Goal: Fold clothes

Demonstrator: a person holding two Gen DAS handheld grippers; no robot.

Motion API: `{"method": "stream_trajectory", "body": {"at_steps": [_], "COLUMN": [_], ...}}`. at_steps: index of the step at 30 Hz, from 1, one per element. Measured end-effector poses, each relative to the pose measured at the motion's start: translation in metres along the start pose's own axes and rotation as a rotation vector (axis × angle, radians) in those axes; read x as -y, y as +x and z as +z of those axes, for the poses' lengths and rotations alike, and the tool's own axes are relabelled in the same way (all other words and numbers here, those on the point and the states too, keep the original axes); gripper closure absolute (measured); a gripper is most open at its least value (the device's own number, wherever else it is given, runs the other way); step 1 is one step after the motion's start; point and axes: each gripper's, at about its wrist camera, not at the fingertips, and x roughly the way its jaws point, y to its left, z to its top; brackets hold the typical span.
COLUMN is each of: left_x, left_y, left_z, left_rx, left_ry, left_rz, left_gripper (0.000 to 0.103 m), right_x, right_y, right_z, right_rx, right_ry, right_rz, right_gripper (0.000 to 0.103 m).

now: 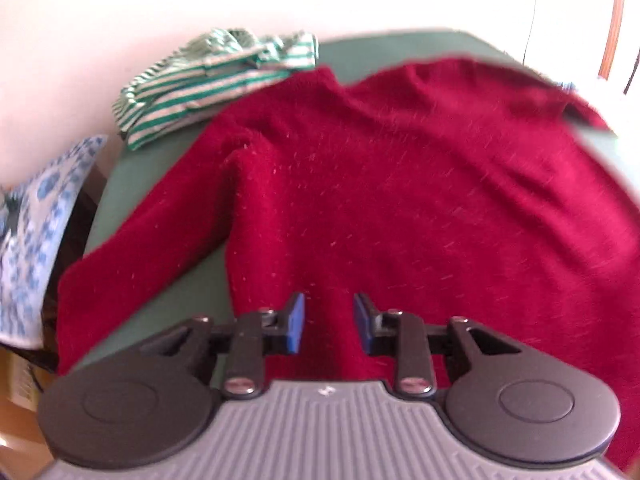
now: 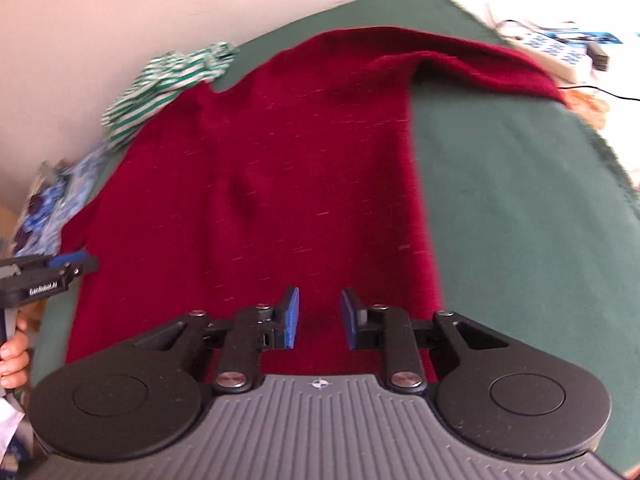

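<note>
A dark red knit sweater (image 1: pixel 400 184) lies spread on the green table cover (image 1: pixel 180 300), its hem toward me and one sleeve (image 1: pixel 132 268) trailing to the near left. It also shows in the right wrist view (image 2: pixel 280 200). My left gripper (image 1: pixel 329 322) is open and empty just above the hem. My right gripper (image 2: pixel 319 317) is open and empty above the hem near the sweater's right side. The left gripper (image 2: pixel 60 270) shows at the left edge of the right wrist view.
A green-and-white striped garment (image 1: pixel 208 80) lies crumpled at the far left of the table. A blue-patterned cloth (image 1: pixel 36 232) hangs off the left side. A power strip and cables (image 2: pixel 560 52) lie beyond the far right edge. Bare green cover (image 2: pixel 520 200) lies right of the sweater.
</note>
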Motion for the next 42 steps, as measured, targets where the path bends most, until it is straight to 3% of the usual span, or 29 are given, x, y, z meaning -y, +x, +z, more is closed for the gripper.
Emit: {"method": "stream_trajectory", "body": {"at_steps": [2,3,5,6,8,10,12,14,15,16,17,19,24,25,27,31,36,42], "left_x": [-0.013,-0.022,-0.040,-0.046,-0.051,-0.042,-0.029,-0.025,-0.026,-0.025,-0.024,-0.018,0.039,0.053,0.082,0.142,0.206,0.250], "left_y": [0.011,0.011,0.010,0.010,0.008,0.013,0.024,0.031,0.030,0.026,0.021,0.010,0.016,0.021,0.030,0.046,0.065,0.081], "left_z": [-0.007,-0.008,-0.010,-0.007,0.002,0.012,0.018,0.019,0.021,0.027,0.033,0.049,0.108,0.119,0.139,0.162,0.176,0.182], "left_rx": [-0.016,-0.015,-0.013,-0.020,-0.010,-0.014,-0.034,-0.056,-0.067,-0.065,-0.063,-0.032,0.059,0.061,0.071,0.083,0.075,0.056], "left_ry": [0.028,0.026,0.021,0.007,-0.042,-0.028,0.022,0.045,0.044,0.042,0.039,0.025,0.140,0.165,0.200,0.279,0.393,0.482], "left_rz": [0.019,0.028,0.046,0.042,-0.023,-0.052,-0.012,0.036,0.059,0.080,0.102,0.121,0.100,0.093,0.074,0.025,-0.034,-0.063], "left_gripper": [0.065,0.053,0.054,0.063,0.065,0.063,0.061,0.052,0.052,0.059,0.062,0.061,0.053,0.052,0.047,0.042,0.038,0.036], "right_x": [0.006,0.015,0.017,0.014,0.007,0.003,0.011,0.023,0.029,0.035,0.045,0.072,0.143,0.155,0.179,0.212,0.215,0.238], "right_y": [0.001,-0.003,-0.011,-0.011,-0.011,0.008,0.020,0.024,0.019,0.014,0.005,-0.003,-0.003,0.002,0.015,0.035,0.054,0.082], "right_z": [-0.004,-0.005,-0.003,-0.002,-0.001,0.004,0.013,0.023,0.030,0.038,0.047,0.066,0.112,0.118,0.123,0.114,0.111,0.120], "right_rx": [-0.002,0.002,0.027,0.046,0.078,0.051,0.046,0.044,0.043,0.055,0.085,0.135,0.172,0.166,0.114,0.022,0.035,0.049], "right_ry": [0.034,0.060,0.118,0.123,0.135,0.167,0.174,0.162,0.147,0.131,0.124,0.130,0.097,0.057,-0.002,-0.069,-0.126,-0.012], "right_rz": [-0.053,-0.067,-0.085,-0.063,-0.017,0.034,0.038,0.027,0.011,-0.011,-0.024,-0.041,-0.150,-0.189,-0.264,-0.201,-0.090,-0.019], "right_gripper": [0.083,0.083,0.078,0.076,0.072,0.072,0.073,0.084,0.084,0.081,0.073,0.070,0.067,0.061,0.060,0.060,0.060,0.062]}}
